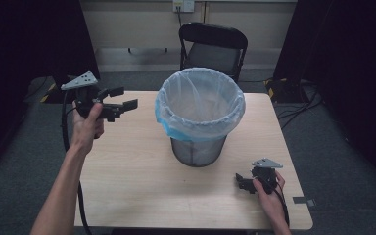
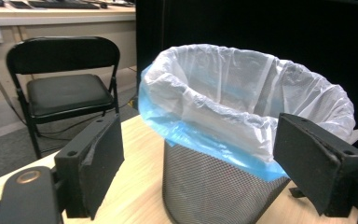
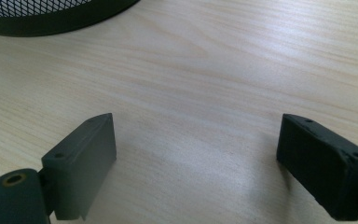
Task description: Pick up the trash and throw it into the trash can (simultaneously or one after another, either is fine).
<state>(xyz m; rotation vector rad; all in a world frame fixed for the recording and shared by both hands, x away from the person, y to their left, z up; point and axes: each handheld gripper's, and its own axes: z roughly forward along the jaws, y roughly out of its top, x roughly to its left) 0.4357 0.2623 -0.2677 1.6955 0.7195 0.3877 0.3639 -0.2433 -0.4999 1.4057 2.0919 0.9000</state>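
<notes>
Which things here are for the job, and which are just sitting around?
For the job: wire bin, its plastic bag, left gripper, right gripper.
Just around: black folding chair, wooden table, floor cables.

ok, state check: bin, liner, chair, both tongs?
Mesh bin: upright on the table, nothing visible inside.
Liner bag: fitted in, top folded over the rim, mouth open.
Folding chair: unfolded, seat bare.
Left tongs: open, raised, holding nothing, aimed at the bin.
Right tongs: open, holding nothing, low over the table.
</notes>
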